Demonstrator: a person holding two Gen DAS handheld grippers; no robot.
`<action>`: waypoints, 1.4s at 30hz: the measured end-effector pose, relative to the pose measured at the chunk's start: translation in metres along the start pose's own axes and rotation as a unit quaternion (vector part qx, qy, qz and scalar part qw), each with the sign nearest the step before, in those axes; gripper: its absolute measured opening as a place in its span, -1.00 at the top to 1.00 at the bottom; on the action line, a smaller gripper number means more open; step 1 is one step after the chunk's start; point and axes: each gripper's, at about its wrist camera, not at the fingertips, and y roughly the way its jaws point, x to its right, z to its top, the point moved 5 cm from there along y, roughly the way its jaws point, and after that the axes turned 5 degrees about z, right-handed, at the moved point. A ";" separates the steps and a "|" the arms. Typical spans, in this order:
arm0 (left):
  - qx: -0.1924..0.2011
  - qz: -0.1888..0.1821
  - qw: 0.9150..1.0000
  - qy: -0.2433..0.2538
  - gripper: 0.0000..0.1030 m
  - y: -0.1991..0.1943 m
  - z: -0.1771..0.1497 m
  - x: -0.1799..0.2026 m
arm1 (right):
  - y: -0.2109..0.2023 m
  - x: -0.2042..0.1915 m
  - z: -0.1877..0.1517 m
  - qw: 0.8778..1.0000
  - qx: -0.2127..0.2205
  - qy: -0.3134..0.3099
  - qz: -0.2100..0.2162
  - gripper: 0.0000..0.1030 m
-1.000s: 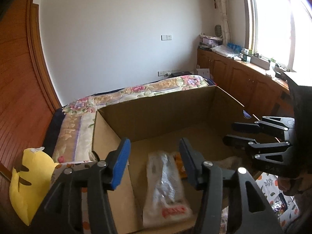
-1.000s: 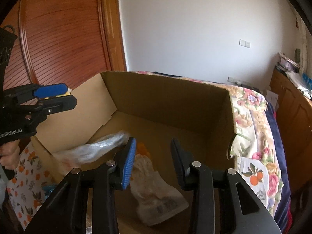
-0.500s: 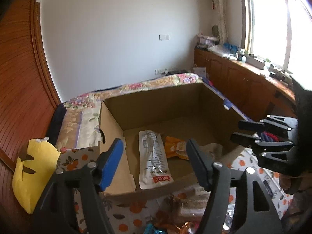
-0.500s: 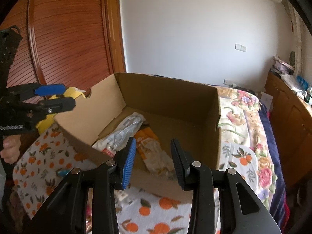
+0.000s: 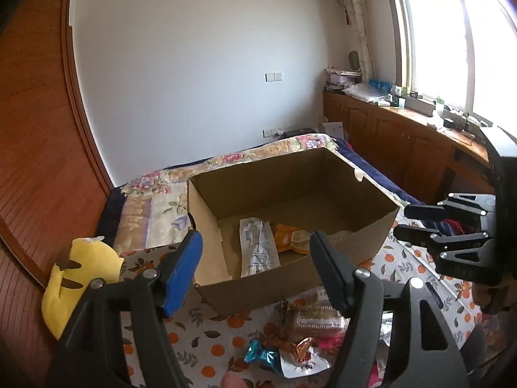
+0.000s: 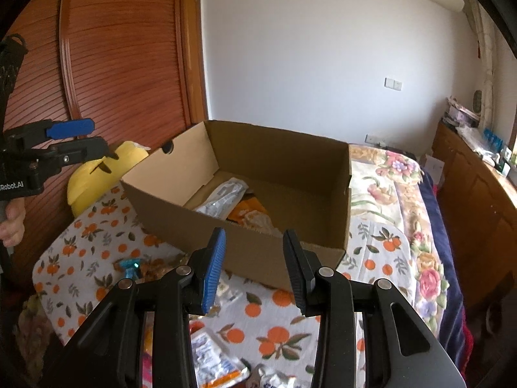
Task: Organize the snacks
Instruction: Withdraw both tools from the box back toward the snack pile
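Note:
An open cardboard box (image 5: pixel 371 236) (image 6: pixel 245 249) sits on a bed covered by an orange-print cloth (image 5: pixel 206 333). Inside lie a clear white snack bag (image 5: pixel 258 249) (image 6: pixel 223 197) and an orange snack packet (image 5: pixel 290 239) (image 6: pixel 248 210). Loose snacks (image 5: pixel 303 333) lie on the cloth in front of the box, including a white packet (image 6: pixel 210 355). My left gripper (image 5: pixel 255 258) is open and empty, held above the box's near edge. My right gripper (image 6: pixel 255 258) is open and empty, also back from the box.
A yellow plush toy (image 5: pixel 74 278) (image 6: pixel 93 171) lies left of the box by the wooden wardrobe (image 6: pixel 113 64). A floral bedspread (image 6: pixel 397 187) runs right of the box. Wooden cabinets (image 5: pixel 404 148) stand under the window.
Both grippers have pulled up and back out of the box, leaving the clear bag and orange packet lying inside. The loose snacks on the cloth have come into view.

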 end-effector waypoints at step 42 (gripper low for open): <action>-0.144 -0.111 0.983 -0.002 -0.37 0.033 -0.151 0.104 | 0.005 0.025 -0.147 0.996 -0.086 0.029 0.005 -0.28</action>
